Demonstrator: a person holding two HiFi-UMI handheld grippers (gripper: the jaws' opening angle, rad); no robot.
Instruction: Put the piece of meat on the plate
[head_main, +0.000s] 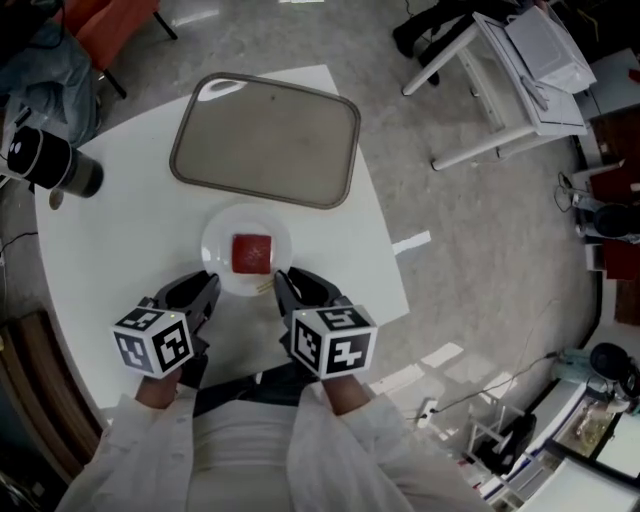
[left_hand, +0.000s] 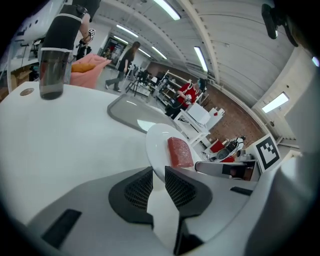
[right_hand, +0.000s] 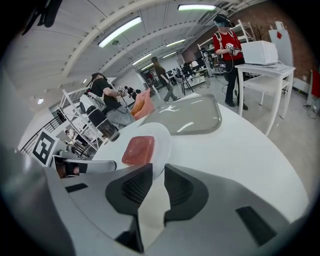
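The piece of meat (head_main: 252, 253) lies in the middle of the plate (head_main: 215, 250), which sits on the table (head_main: 120, 240) just before the tray (head_main: 265, 140). A tumbler (head_main: 55, 162) stands far left (by the table's edge). The left gripper (head_main: 207, 283) and right gripper (head_main: 285, 281) flank the plate's near rim.

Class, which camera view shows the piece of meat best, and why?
The head view: it looks down on the meat, showing its whole square top lying on the plate. The left gripper view and the right gripper view both see the meat from low down, so it looks slanted and foreshortened.
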